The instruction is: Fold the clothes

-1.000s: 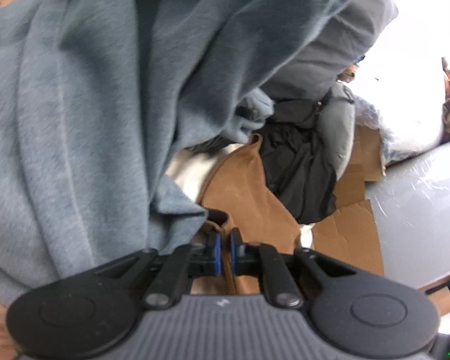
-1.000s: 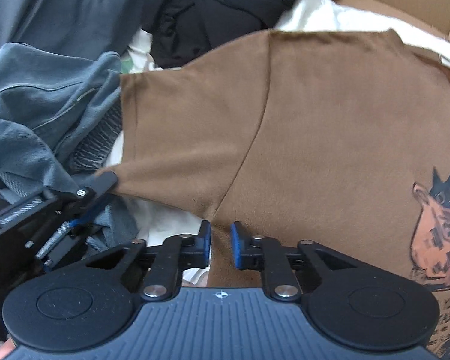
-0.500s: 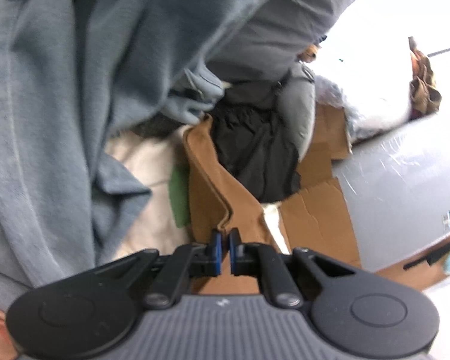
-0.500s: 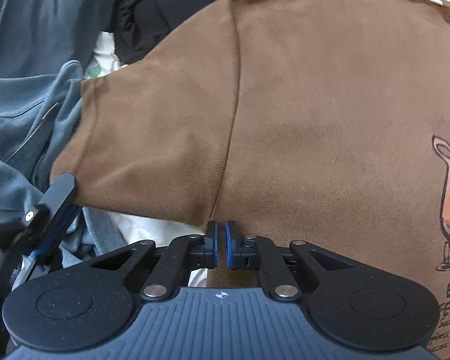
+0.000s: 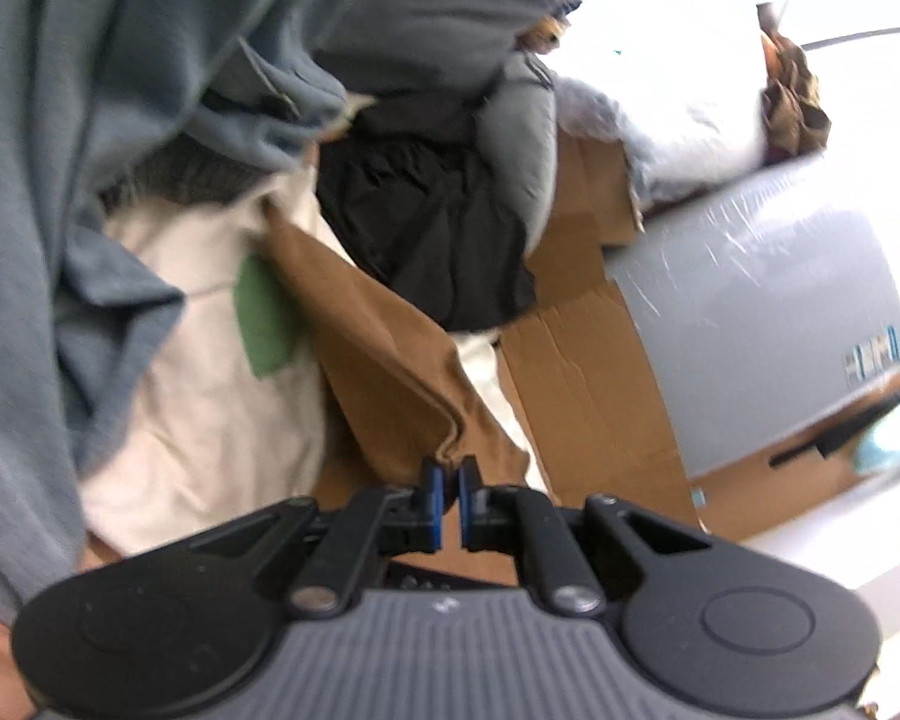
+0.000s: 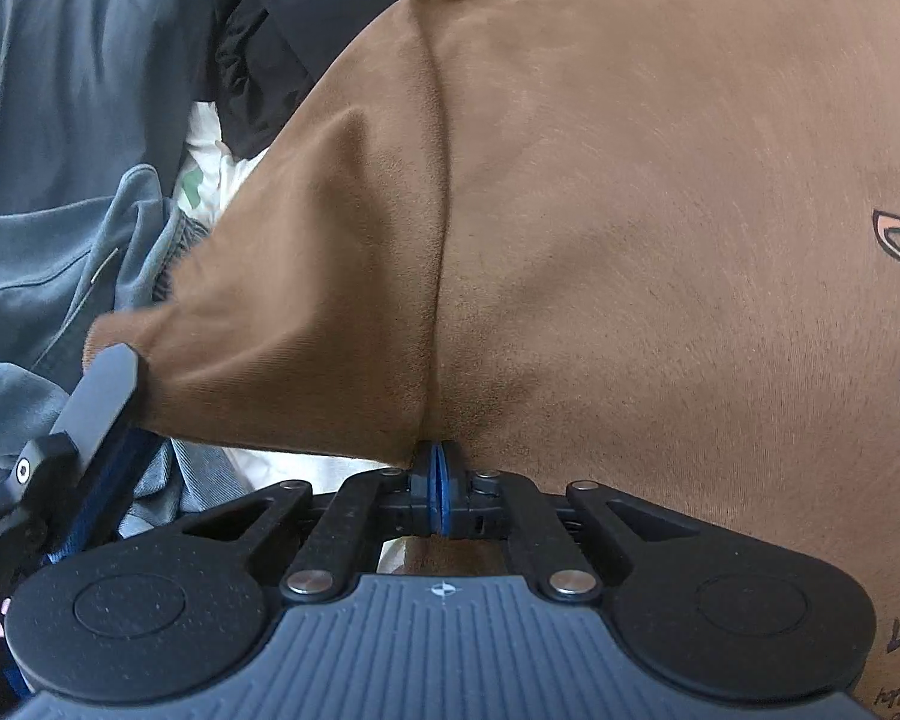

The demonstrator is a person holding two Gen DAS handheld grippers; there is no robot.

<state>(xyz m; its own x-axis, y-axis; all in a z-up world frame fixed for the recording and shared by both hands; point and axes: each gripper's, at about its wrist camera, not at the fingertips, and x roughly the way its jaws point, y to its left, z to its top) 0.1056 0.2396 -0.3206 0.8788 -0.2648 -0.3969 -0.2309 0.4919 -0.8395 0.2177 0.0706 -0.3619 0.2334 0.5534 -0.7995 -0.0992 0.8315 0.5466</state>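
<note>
Brown T-shirt print on right view only, cardboard on left

The left hand-held gripper has a grey ribbed plastic body, two round black side housings, black linkage arms with silver pivot screws and blue fingertip pads. The right hand-held gripper matches it, its ribbed body darker blue-grey with a small crosshair mark.

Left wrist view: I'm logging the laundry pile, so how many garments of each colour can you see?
Brown: 1, tee
Black: 1, garment
White: 1, garment with a green patch
Blue-grey: 1, sweatshirt
Grey: 1, garment
Total: 5, though blur may hide more.
</note>
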